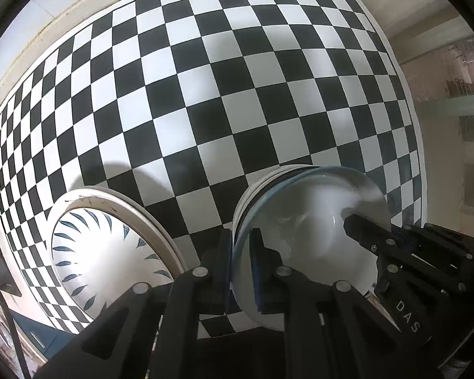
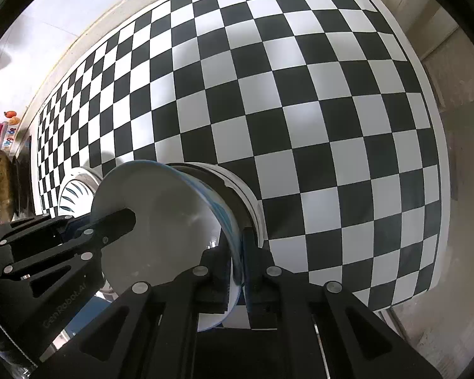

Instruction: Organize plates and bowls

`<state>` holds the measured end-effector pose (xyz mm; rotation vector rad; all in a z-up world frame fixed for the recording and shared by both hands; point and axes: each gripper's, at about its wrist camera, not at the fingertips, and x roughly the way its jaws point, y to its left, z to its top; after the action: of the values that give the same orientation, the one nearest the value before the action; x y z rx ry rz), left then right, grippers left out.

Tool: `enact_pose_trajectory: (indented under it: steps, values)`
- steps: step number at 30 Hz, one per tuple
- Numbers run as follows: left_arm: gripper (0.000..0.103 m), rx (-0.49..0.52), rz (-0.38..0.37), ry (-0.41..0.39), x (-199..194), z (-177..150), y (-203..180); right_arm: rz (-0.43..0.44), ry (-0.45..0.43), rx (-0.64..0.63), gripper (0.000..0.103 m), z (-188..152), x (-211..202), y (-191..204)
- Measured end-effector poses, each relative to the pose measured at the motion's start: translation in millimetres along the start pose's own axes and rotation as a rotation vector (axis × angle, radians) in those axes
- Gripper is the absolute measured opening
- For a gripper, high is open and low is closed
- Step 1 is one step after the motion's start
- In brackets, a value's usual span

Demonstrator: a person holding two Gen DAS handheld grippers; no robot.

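A white bowl with a blue rim is held by both grippers on opposite sides of its rim. My left gripper is shut on the near rim, one finger inside and one outside. My right gripper is shut on the other side of the rim. Each wrist view shows the other gripper's fingers reaching into the bowl. The held bowl sits in or just over a second white bowl with a dark band; I cannot tell whether they touch.
A white plate with blue leaf marks lies to the left on the black-and-white checkered mat. The mat's right edge drops off toward the floor. Clutter stands at the far left.
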<state>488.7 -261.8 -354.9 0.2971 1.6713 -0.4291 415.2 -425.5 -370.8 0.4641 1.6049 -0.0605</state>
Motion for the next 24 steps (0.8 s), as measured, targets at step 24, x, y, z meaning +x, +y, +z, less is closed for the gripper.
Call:
enact_pose_trajectory:
  steps: [24]
  values:
    - [0.010,-0.011,-0.030,-0.028,-16.7,-12.8,1.0,0.077,-0.012,0.086,0.013,-20.2,-13.6,-19.0]
